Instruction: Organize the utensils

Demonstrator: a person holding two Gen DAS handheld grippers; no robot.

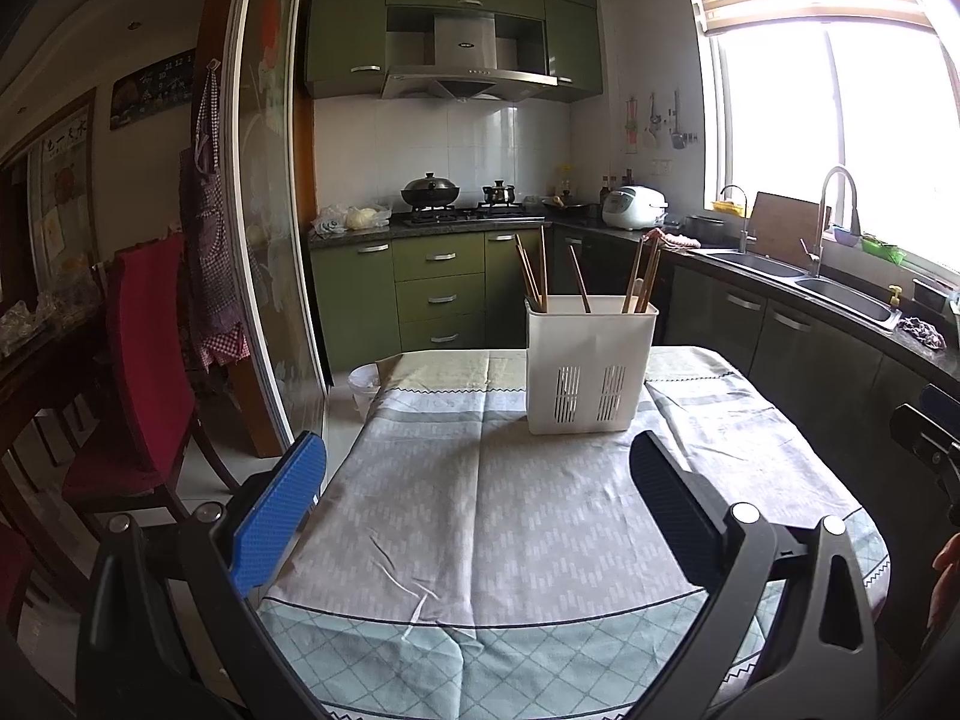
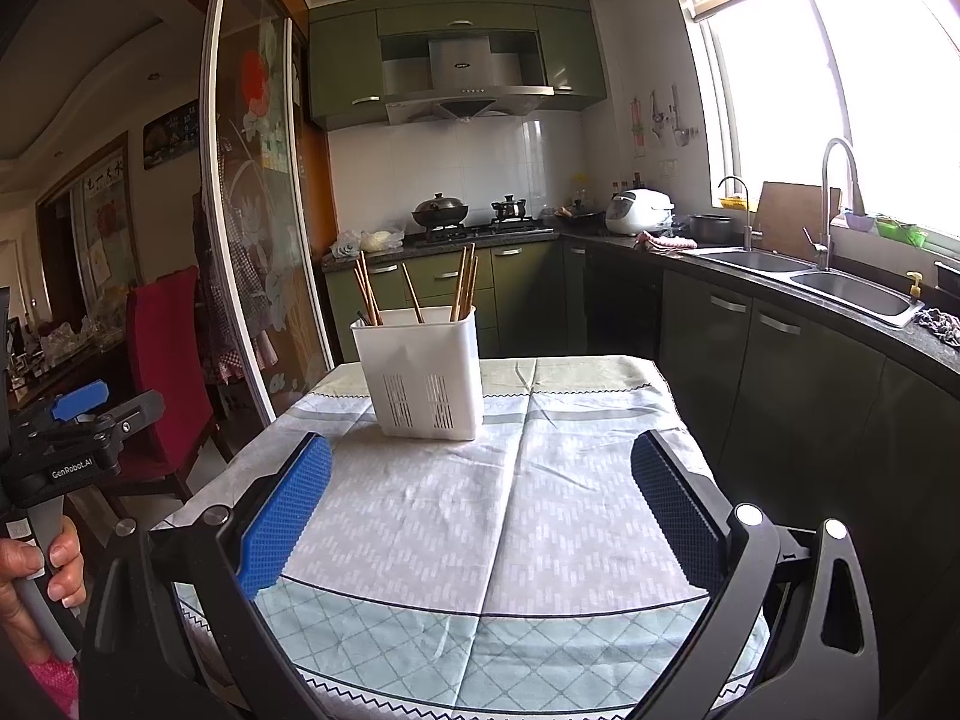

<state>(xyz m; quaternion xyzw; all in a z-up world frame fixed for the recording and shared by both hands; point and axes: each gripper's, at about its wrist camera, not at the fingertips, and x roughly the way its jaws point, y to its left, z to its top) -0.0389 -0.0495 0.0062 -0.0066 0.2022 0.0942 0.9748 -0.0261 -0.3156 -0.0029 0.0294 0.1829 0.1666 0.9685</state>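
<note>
Blue rubber pads line the spread fingers of the left gripper (image 1: 477,504), held empty above the near edge of a cloth-covered table (image 1: 480,540); the right gripper (image 2: 480,510) hangs beside it, its jaws likewise wide apart with nothing between them. In the right wrist view a hand (image 2: 36,570) at 8 o'clock grips the grey handle of the left tool. The tablecloth, pale grey with a light green diamond border, lies creased. Toward the far end of the table, at 12 o'clock from the left gripper and about 11 o'clock from the right, stands a white plastic utensil holder (image 1: 591,360) with slotted vents low on its front. Wooden chopsticks (image 1: 531,276) stand in it, leaning in loose groups at its left, middle and right. A red-covered chair (image 1: 150,360) sits at 9 o'clock beside a sliding glass door. Beyond the table, green kitchen cabinets (image 1: 441,282) run under a dark counter with a stove and a lidded wok (image 1: 430,189), a white rice cooker (image 1: 633,207) at 1 o'clock, and a steel double sink (image 1: 804,282) below a bright window at 2 o'clock.
</note>
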